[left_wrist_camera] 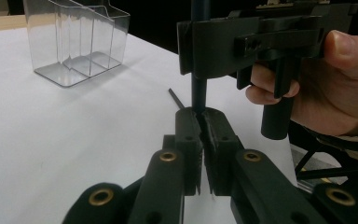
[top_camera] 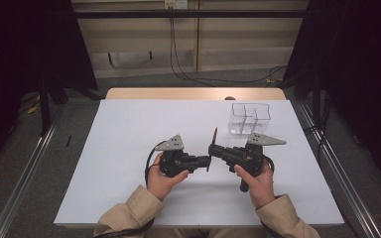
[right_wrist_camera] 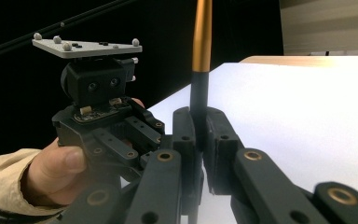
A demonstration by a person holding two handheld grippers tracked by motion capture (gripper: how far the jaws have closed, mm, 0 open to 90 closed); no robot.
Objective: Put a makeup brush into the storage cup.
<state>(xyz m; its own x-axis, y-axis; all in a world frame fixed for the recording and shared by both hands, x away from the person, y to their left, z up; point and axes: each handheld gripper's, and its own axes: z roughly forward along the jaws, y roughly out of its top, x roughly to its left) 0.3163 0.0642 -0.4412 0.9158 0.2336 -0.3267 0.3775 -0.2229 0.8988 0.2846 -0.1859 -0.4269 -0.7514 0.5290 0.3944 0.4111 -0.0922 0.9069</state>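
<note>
1. Both claws meet over the middle of the white tabletop [top_camera: 129,148], pointing at each other: the left claw [top_camera: 207,161] and the right claw [top_camera: 212,148] are each clamped tight on the same thin stick, one low on it, one higher up.
2. Well apart at the far right stands the clear divided bin [top_camera: 249,119], upright and, as far as I can tell, with nothing in its compartments.
3. Smallest is the stick itself, a pen-like rod [top_camera: 214,136] held nearly upright between the two hands; the right gripper view shows its upper part orange [right_wrist_camera: 202,32] above a dark lower shaft, and the left gripper view shows the dark shaft [left_wrist_camera: 198,91] rising from the closed jaws.
4. Judged from this: the rod is picked up and shared in a two-handed grip, so a handover or a pull-apart seems under way. One claw letting go, and probably the carry to the bin, is left.
</note>
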